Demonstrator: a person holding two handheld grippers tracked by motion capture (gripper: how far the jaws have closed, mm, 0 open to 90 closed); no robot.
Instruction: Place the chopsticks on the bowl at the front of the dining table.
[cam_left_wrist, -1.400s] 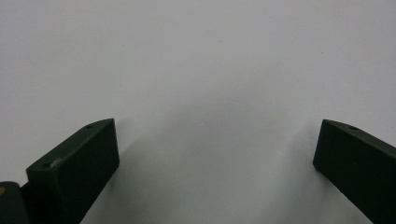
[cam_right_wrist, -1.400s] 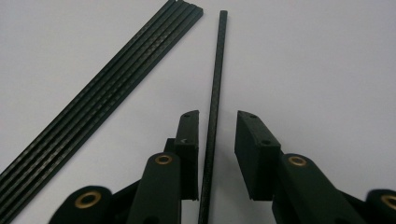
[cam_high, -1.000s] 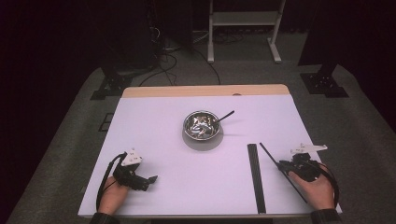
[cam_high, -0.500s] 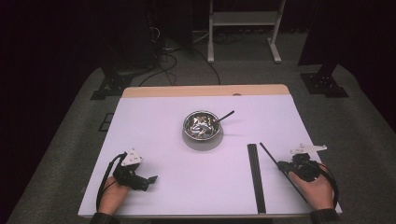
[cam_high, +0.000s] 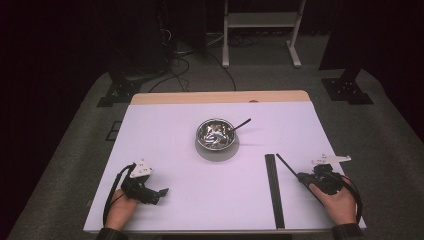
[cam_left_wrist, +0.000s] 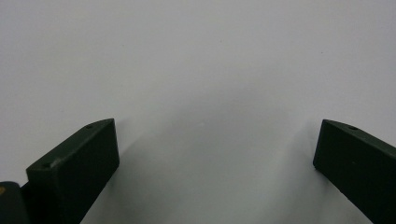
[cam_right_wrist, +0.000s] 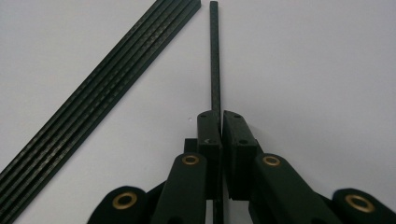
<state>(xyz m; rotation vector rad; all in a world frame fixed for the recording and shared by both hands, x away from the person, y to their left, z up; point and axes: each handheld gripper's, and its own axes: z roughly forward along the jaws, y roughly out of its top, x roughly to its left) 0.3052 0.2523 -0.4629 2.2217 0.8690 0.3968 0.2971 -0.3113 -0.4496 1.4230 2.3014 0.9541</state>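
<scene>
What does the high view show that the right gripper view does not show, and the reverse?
High view alone: the metal bowl with a utensil handle sticking out, the left gripper and both hands. Right gripper view alone: the close grip, with the jaws pressed shut on the thin black rod. Both: the right gripper, that rod, the bundle of black rods beside it and the white table.
</scene>
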